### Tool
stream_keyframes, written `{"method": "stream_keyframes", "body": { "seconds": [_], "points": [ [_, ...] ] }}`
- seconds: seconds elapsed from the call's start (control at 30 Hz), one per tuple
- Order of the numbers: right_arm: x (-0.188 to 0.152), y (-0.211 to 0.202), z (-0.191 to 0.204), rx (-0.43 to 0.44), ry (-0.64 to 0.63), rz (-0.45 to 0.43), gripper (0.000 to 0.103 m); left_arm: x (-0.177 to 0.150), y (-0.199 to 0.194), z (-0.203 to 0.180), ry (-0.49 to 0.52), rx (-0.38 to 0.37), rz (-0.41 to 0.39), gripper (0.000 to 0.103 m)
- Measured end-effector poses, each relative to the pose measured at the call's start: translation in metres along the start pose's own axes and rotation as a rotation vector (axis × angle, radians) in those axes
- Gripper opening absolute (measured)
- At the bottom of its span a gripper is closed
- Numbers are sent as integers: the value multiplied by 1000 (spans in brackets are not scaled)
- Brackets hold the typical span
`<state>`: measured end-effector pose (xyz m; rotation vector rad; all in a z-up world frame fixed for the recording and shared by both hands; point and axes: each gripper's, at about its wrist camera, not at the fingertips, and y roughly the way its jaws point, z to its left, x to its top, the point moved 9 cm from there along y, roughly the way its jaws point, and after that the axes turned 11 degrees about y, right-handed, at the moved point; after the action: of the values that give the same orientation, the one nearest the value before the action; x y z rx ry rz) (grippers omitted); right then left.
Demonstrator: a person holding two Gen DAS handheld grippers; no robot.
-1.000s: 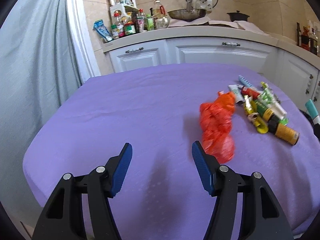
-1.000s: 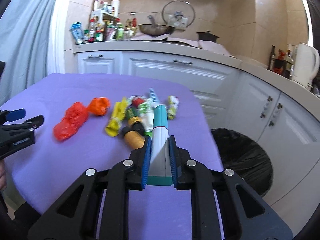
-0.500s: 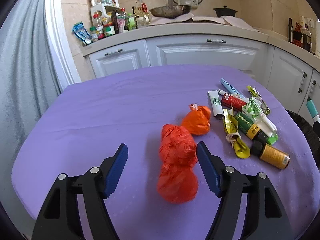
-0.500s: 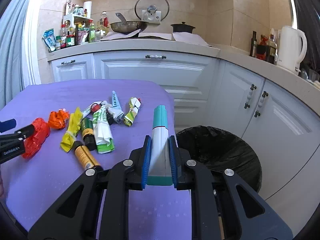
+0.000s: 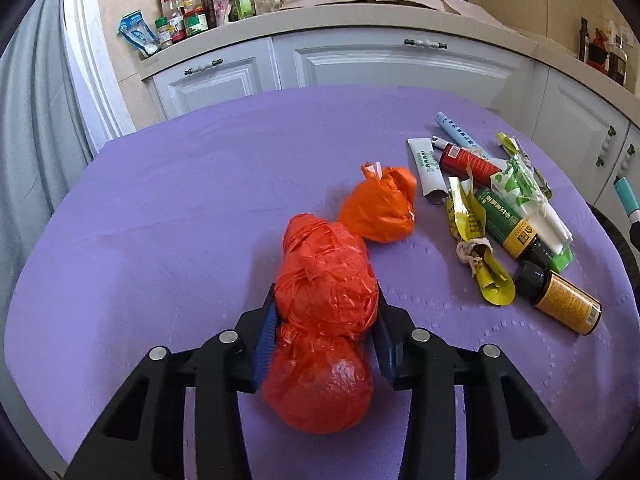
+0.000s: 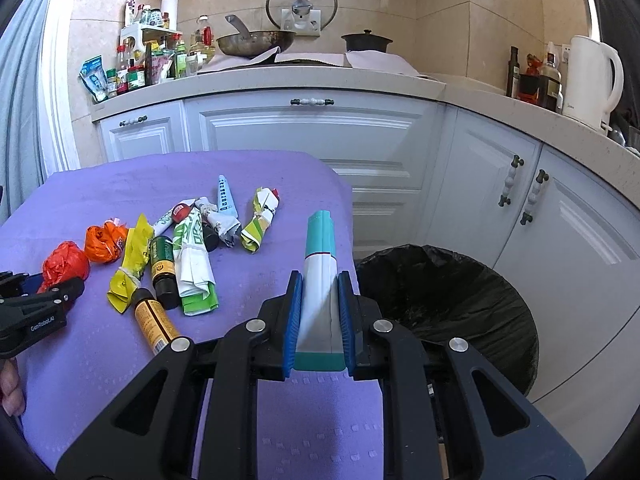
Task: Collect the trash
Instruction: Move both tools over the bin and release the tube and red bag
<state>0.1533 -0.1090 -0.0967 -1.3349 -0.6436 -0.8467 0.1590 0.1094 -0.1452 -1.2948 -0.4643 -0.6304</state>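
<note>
A crumpled red plastic bag (image 5: pixel 325 280) lies on the purple tablecloth (image 5: pixel 180 200). My left gripper (image 5: pixel 326 316) straddles it, its jaws closing, and both blue pads press into the bag's sides. In the right wrist view the same bag (image 6: pixel 64 264) shows at the left gripper's tips (image 6: pixel 60 288). A smaller orange bag (image 5: pixel 378 210) lies just beyond it. My right gripper (image 6: pixel 319 282) is shut on a white tube with a teal cap (image 6: pixel 320 256), held above the table's right edge beside the black-lined trash bin (image 6: pixel 516 320).
A heap of trash lies on the right part of the table: a brown bottle (image 5: pixel 564 304), a green bottle (image 5: pixel 506 220), a red tube (image 5: pixel 468 162), yellow and green wrappers (image 5: pixel 468 220). White cabinets (image 6: pixel 304 128) and a cluttered counter stand behind. A hand (image 6: pixel 10 388) shows at the left edge.
My left gripper moved up to the red bag, took it between its fingers and closed in on it. My right gripper swung right with the tube, bringing the bin into view.
</note>
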Motion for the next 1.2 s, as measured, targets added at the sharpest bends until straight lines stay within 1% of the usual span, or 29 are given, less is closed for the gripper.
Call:
{"method": "stream_keyframes", "body": {
  "seconds": [0.1,0.23,0.3,0.43,0.53,0.6,0.8,0.87,1.03,1.2],
  "points": [
    [1,-1,-1,-2,5,-4,18,-1,-6,-1,-11,-7,-20,39],
    [3,-4,-4,-7,9,-13,18,4,-25,-7,-3,-10,-71,39],
    [5,-6,-7,-10,13,-19,18,11,-34,-10,3,-14,-101,39],
    [13,-11,-19,-28,26,-37,18,33,-55,-24,16,-49,-182,39],
    [18,-13,-33,-48,40,-45,18,51,-61,-45,48,-68,-228,39],
    [21,-13,-44,-67,47,-53,18,62,-61,-60,66,-103,-242,39],
    [31,-12,-85,-128,79,-67,18,88,-63,-118,121,-173,-298,39],
    [34,-11,-100,-147,96,-71,18,99,-64,-142,153,-198,-317,39],
    [38,-7,-129,-178,128,-76,18,117,-62,-184,192,-234,-344,39],
    [38,-2,-153,-198,149,-69,18,122,-53,-217,225,-252,-329,39]
  ]
}}
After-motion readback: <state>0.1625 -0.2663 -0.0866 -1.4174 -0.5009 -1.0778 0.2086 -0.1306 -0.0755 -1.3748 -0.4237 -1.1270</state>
